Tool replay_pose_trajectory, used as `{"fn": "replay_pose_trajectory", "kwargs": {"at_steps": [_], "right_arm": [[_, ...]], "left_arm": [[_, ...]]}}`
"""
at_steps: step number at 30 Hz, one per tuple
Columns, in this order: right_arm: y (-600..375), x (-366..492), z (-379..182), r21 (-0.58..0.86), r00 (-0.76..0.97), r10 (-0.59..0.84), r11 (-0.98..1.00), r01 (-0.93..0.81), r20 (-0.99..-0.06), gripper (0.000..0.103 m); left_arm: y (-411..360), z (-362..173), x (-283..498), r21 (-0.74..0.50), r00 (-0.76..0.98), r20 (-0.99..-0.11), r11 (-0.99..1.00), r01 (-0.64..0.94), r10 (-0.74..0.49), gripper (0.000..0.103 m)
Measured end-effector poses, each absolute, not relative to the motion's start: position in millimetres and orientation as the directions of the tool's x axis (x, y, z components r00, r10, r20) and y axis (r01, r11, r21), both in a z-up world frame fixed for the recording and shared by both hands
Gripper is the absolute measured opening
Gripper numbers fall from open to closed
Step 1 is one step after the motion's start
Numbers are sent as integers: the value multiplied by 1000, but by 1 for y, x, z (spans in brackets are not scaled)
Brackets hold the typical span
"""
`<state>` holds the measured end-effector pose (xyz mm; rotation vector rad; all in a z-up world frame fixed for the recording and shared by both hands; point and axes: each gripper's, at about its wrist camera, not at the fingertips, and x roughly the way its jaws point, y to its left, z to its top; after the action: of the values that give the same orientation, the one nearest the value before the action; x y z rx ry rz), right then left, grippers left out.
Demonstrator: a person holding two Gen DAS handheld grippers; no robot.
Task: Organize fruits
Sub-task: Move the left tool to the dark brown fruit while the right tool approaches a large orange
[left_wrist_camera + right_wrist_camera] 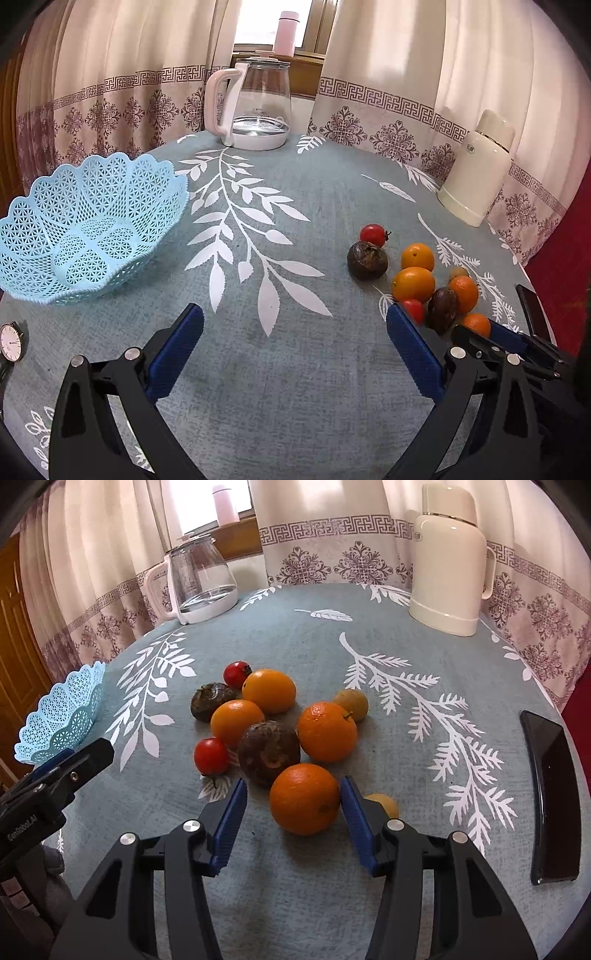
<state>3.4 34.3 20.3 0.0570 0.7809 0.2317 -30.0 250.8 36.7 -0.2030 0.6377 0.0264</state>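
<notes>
Room: patterned curtains (388, 92) hang behind a round table (295, 369) under a grey-blue cloth with white leaves.
Basket: blue lattice basket (85, 229) sits well left of the fruit pile, holding nothing.
Flask: cream flask (448, 561) stands behind the fruit pile, at the table's far edge.
Kettle: glass kettle (199, 579) stands far behind the pile, to its left.
Tray: dark tray (550, 797) lies right of the pile.
Fruit pile: oranges, two brown fruits (267, 751), two small red ones (211, 755) and two small yellowish ones, clustered together.
Right gripper (293, 799): fingers apart, either side of the nearest orange (304, 799), right pad about touching it.
Left gripper (293, 325): fingers wide apart over bare cloth, left of the pile.
Watch: a wristwatch (11, 341) lies in front of the basket.
</notes>
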Motion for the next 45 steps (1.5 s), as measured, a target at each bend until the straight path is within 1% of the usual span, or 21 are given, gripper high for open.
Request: {"fn": "replay_pose_trajectory", "kwargs": {"at_steps": [2, 3, 7, 13, 21, 24, 26, 30, 35, 37, 41, 43, 45], "right_arm": [[35, 4, 19, 138, 682, 233, 972, -192, -694, 45], [35, 5, 18, 145, 677, 238, 971, -192, -697, 40], [30, 3, 18, 176, 678, 259, 966, -190, -688, 40], [27, -4, 25, 193, 712, 277, 961, -199, -646, 40], [15, -10, 30, 227, 748, 267, 961, -158, -607, 40], [9, -10, 31, 243, 757, 261, 960, -138, -599, 40], [7, -11, 31, 254, 761, 263, 958, -133, -593, 40], [3, -11, 31, 272, 766, 268, 954, -126, -585, 40], [2, -11, 31, 281, 765, 273, 951, -125, -583, 40], [2, -11, 31, 282, 765, 274, 951, -126, -583, 40], [2, -11, 30, 286, 763, 277, 950, -126, -584, 40], [2, -10, 29, 291, 761, 280, 949, -125, -586, 40], [1, -10, 29, 294, 760, 282, 948, -126, -585, 40]], "left_arm": [[251, 36, -30, -178, 804, -593, 980, -87, -37, 101], [251, 36, -30, -177, 805, -593, 980, -87, -36, 101], [250, 36, -31, -173, 804, -593, 981, -88, -32, 101], [249, 35, -29, -159, 800, -600, 983, -89, -25, 101], [252, 31, -11, -163, 735, -677, 982, -97, -40, 101], [249, 36, -3, -126, 731, -682, 987, -99, -14, 101], [244, 42, 2, -95, 740, -673, 992, -88, 1, 101], [235, 50, 16, -67, 751, -660, 997, -48, -9, 101], [224, 42, 43, -69, 713, -698, 997, 20, -63, 101], [222, 38, 51, -63, 702, -709, 998, 29, -65, 100], [218, 30, 65, -59, 679, -730, 997, 55, -81, 95], [216, 27, 70, -62, 669, -737, 995, 74, -95, 95], [214, 25, 75, -68, 658, -745, 994, 87, -109, 90]]}}
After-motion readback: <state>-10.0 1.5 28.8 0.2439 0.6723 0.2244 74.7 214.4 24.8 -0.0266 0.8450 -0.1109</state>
